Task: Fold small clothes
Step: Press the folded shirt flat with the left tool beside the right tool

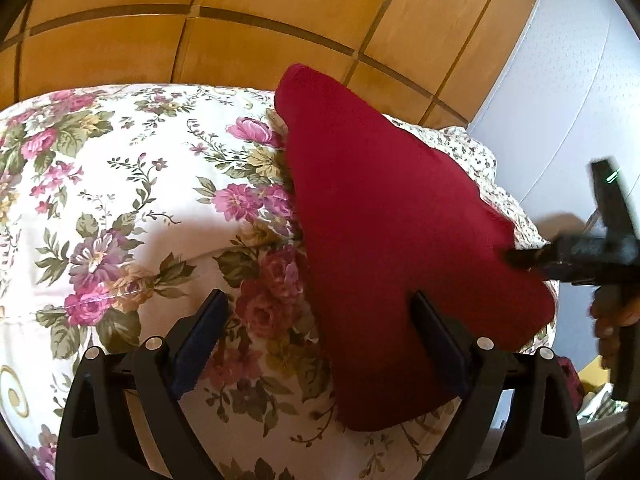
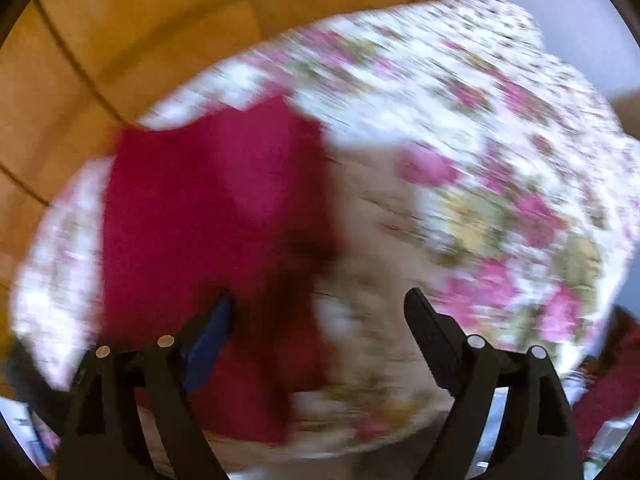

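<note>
Two hand-held grippers work over a dark red garment (image 1: pixel 392 216) lying on a floral bedspread (image 1: pixel 120 184), with orange floor tiles (image 1: pixel 240 48) beyond the far edge of the cloth.

In the left wrist view, the left gripper (image 1: pixel 320 300) points forward and slightly down, its two fingers spread wide and holding nothing. The red garment lies ahead of the right finger and extends between the fingers, its near edge reaching back under that finger. The left finger hovers over bare floral fabric.

Further to the right of the fingers, the right gripper (image 1: pixel 520 258) reaches in sideways, its tip at the garment's right edge. It is blurred; whether it touches the cloth cannot be told. The person's hand (image 1: pixel 612 320) grasps its handle below.

The right wrist view is heavily motion-blurred. The right gripper (image 2: pixel 320 300) has its fingers spread apart and empty. The red garment (image 2: pixel 208 208) lies ahead of the left finger.
</note>
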`<state>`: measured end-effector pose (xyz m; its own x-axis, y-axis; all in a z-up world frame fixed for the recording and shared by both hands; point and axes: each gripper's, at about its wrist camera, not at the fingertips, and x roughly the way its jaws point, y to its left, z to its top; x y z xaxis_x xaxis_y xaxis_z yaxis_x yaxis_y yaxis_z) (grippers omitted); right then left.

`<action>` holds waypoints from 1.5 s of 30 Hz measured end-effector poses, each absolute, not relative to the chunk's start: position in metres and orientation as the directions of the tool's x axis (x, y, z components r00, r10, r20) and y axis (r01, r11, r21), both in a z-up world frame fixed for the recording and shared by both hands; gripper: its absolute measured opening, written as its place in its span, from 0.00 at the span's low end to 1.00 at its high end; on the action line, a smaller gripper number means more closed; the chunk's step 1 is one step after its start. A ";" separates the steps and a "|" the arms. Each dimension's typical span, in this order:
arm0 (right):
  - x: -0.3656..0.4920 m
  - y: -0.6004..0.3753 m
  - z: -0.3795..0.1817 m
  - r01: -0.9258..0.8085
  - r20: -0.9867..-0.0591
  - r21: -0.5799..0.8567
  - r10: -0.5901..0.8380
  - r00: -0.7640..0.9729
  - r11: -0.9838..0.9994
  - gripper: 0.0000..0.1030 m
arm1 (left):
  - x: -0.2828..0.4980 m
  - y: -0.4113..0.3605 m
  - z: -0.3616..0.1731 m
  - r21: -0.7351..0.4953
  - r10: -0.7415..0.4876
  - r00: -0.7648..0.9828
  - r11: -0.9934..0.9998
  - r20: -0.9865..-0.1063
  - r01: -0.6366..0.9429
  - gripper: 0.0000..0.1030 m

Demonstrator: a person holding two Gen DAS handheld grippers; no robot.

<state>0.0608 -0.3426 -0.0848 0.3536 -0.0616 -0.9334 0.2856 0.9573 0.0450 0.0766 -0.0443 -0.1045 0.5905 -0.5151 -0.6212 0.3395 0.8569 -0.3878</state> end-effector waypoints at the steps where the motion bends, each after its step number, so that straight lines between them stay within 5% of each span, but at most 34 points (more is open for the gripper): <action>1: 0.062 -0.352 -0.093 0.306 -0.941 0.074 -0.035 0.337 0.949 0.86 | 0.076 -0.046 -0.105 -0.384 -0.519 0.579 0.855 -0.629 0.349 0.91; 10: 0.062 -0.344 -0.068 0.311 -0.846 0.382 0.193 0.498 0.870 0.86 | 0.083 -0.024 -0.096 -0.497 -0.583 0.545 0.809 -0.603 0.315 0.91; 17: 0.079 -0.358 -0.096 0.394 -0.833 0.491 0.287 0.474 0.777 0.87 | 0.108 -0.030 -0.096 -0.566 -0.616 0.510 0.778 -0.601 0.273 0.91; 45: 0.117 -0.342 -0.118 0.324 -0.848 0.457 0.296 0.440 0.829 0.90 | 0.148 -0.075 -0.103 -0.566 -0.692 0.406 0.722 -0.598 0.397 0.93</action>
